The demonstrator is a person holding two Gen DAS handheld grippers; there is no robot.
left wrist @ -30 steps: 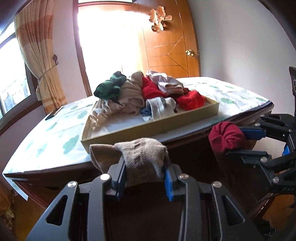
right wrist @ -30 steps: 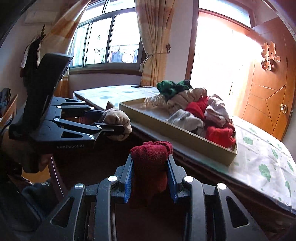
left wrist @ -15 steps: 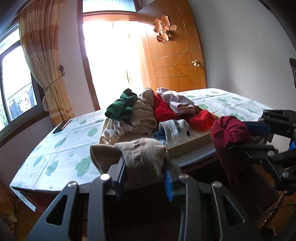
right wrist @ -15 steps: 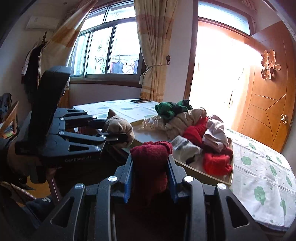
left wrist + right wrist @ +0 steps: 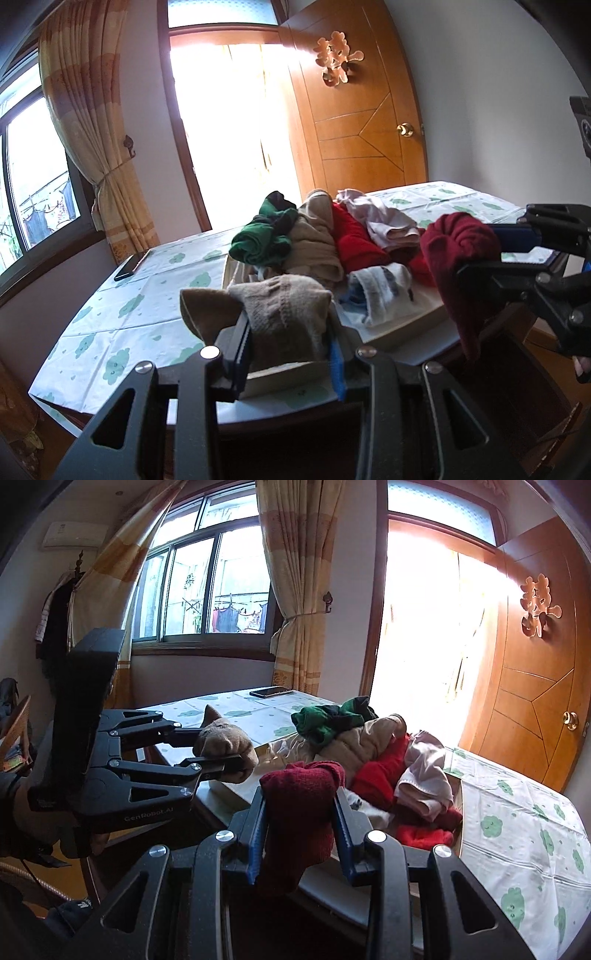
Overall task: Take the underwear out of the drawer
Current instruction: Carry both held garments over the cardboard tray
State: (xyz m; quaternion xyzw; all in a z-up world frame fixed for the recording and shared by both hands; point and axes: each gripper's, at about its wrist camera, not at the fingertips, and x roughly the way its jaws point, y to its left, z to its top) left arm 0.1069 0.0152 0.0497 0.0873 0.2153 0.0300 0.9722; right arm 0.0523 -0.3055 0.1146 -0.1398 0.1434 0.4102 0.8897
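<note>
My left gripper [image 5: 290, 332] is shut on a tan knitted garment [image 5: 284, 314], held just above the table's near edge. To its right, my right gripper [image 5: 493, 251] is shut on a dark red garment [image 5: 460, 251] that hangs down from the pads. The right wrist view shows the same: the dark red garment [image 5: 301, 805] in my right gripper [image 5: 299, 812], and the tan garment [image 5: 225, 738] in my left gripper [image 5: 227, 747] on the left. Behind both, a shallow pale tray [image 5: 406, 328] on the table holds a pile of green, beige, red, pink and grey-white clothes [image 5: 317, 240].
The table wears a white cloth with green prints [image 5: 122, 314]; a dark phone [image 5: 129, 266] lies at its far left. A dark wooden cavity [image 5: 517, 387] lies below the table edge. A curtain, window and wooden door [image 5: 362, 122] stand behind.
Both grippers have risen with their garments from below the table's edge to above it. The tray and table top now sit lower in both views.
</note>
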